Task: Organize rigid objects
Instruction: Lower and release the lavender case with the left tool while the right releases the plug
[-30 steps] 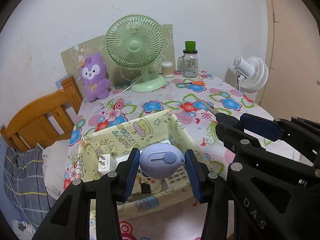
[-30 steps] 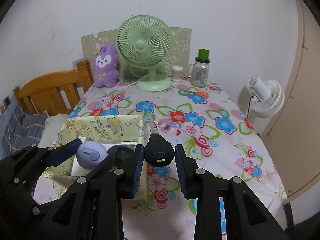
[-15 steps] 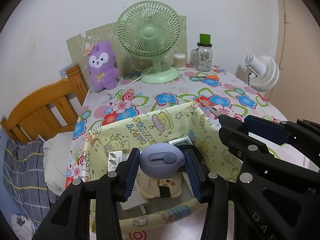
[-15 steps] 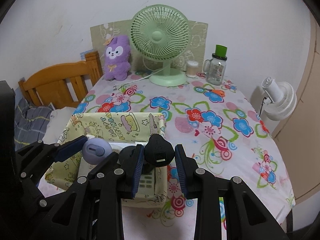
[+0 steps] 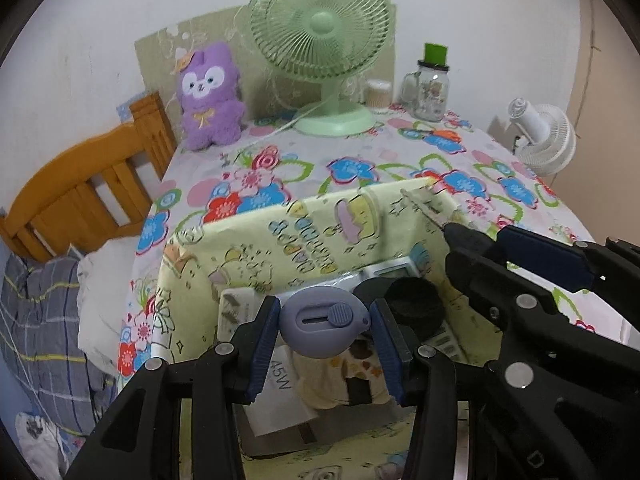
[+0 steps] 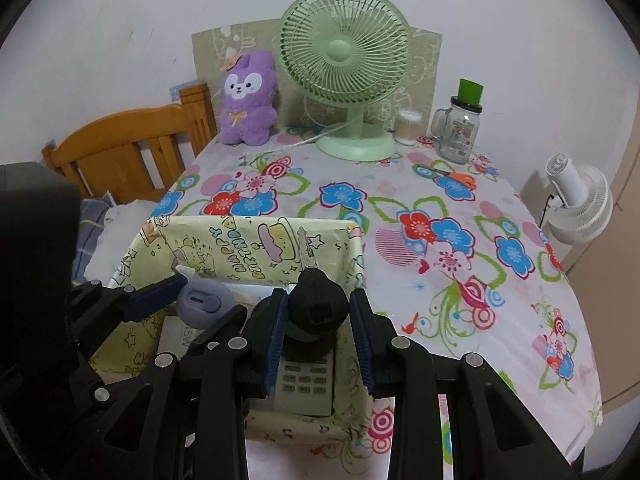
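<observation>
Floral cloth [image 6: 460, 216] is covering the table, with a green fan [image 6: 346, 44], a purple plush [image 6: 248, 100] and a glass jar [image 6: 460, 128] standing along the white wall at the back. Nearer the cameras, a yellow printed box [image 5: 320, 224] is sitting on the cloth, holding a remote [image 6: 306, 380], a white charger [image 5: 276, 396] and a black round item [image 5: 416, 302]. Both grippers are hanging over the box's open top, side by side. One, the left gripper [image 5: 324, 330], is clamping a lilac cutter [image 5: 320, 322] between its blue pads. Its neighbour, the right gripper [image 6: 318, 312], is pinching a black-headed key [image 6: 316, 300], blade pointing toward the far wall of the box.
</observation>
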The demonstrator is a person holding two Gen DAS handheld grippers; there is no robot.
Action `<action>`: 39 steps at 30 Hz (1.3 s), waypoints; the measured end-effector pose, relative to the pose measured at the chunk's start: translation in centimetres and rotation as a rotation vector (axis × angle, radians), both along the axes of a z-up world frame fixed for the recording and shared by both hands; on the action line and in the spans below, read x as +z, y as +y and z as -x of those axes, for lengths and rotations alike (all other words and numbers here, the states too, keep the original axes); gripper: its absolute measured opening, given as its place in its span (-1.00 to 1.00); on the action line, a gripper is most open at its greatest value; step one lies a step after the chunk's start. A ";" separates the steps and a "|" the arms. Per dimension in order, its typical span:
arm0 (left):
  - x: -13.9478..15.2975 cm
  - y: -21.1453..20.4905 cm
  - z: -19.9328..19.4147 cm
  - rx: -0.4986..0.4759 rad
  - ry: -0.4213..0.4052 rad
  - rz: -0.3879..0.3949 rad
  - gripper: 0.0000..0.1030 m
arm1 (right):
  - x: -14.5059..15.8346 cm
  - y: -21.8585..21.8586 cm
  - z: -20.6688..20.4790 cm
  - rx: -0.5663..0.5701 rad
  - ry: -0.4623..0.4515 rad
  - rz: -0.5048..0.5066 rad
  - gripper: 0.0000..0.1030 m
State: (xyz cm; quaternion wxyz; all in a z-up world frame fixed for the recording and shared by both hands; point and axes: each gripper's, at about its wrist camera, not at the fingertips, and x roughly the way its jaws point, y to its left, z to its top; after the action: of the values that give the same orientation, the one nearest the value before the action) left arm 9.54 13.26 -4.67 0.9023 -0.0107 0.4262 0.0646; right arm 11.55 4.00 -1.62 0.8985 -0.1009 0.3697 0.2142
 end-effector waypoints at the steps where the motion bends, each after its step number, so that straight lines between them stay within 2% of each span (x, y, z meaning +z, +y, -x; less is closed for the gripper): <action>1: -0.1 0.1 0.0 0.004 0.002 0.001 -0.03 | -0.1 0.2 -0.1 0.004 0.003 0.000 -0.33; 4: -0.5 0.5 -0.2 0.014 0.018 0.004 0.17 | -0.6 0.7 -0.6 0.017 0.022 -0.002 -0.32; 7: -0.8 0.8 -0.3 0.020 0.024 0.001 0.21 | -1.1 1.2 -0.9 0.027 0.035 0.000 -0.33; 11: -1.0 0.8 -0.3 -0.001 0.037 0.022 0.51 | -1.6 1.6 -1.5 0.038 0.058 -0.003 -0.32; 22: -0.9 0.8 0.2 0.027 0.032 0.000 0.69 | -2.6 1.9 -2.0 0.069 0.093 -0.028 -0.30; 23: -0.9 0.9 0.2 0.028 0.031 0.000 0.69 | -2.6 1.9 -2.0 0.071 0.100 -0.033 -0.28; 25: -0.8 0.9 0.4 0.031 0.032 0.002 0.69 | -2.6 2.0 -1.8 0.069 0.100 -0.039 -0.07; 31: -0.2 0.1 1.1 0.025 0.014 -0.011 0.76 | -1.7 1.3 -0.8 0.064 0.057 -0.038 0.20; 38: 0.8 -0.9 2.0 0.010 -0.015 0.000 0.79 | -0.8 -0.3 0.1 0.061 0.053 -0.076 0.23; 39: 0.9 -1.1 2.1 0.007 -0.019 -0.006 0.79 | -0.6 -0.6 0.3 0.056 0.049 -0.076 0.33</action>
State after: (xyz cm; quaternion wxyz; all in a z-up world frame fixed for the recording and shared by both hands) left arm 7.44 12.16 -3.77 0.9061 -0.0105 0.4174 0.0690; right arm 11.21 3.43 -2.26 0.8860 -0.0716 0.3800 0.2558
